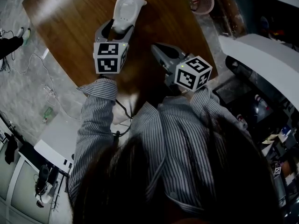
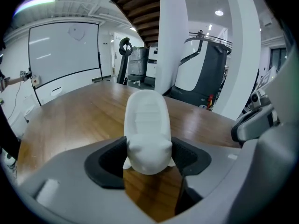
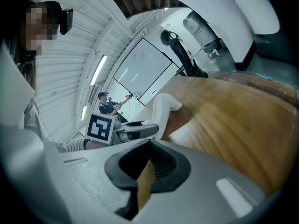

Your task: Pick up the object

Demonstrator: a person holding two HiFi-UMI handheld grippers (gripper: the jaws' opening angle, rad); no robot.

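We see the left gripper (image 1: 117, 31) clenched on the near end of the white object (image 1: 127, 8), its dark pads (image 2: 110, 160) touching both sides. The white object lies lengthwise on the wooden table (image 1: 70, 27), pointing away from us. The right gripper (image 1: 158, 50) hovers just beside it over the table, its jaws closed to a thin slit with nothing between them.

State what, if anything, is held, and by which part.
The left hand-held gripper holds the white object by its rounded near end, one pad each side. The right hand-held gripper holds nothing.
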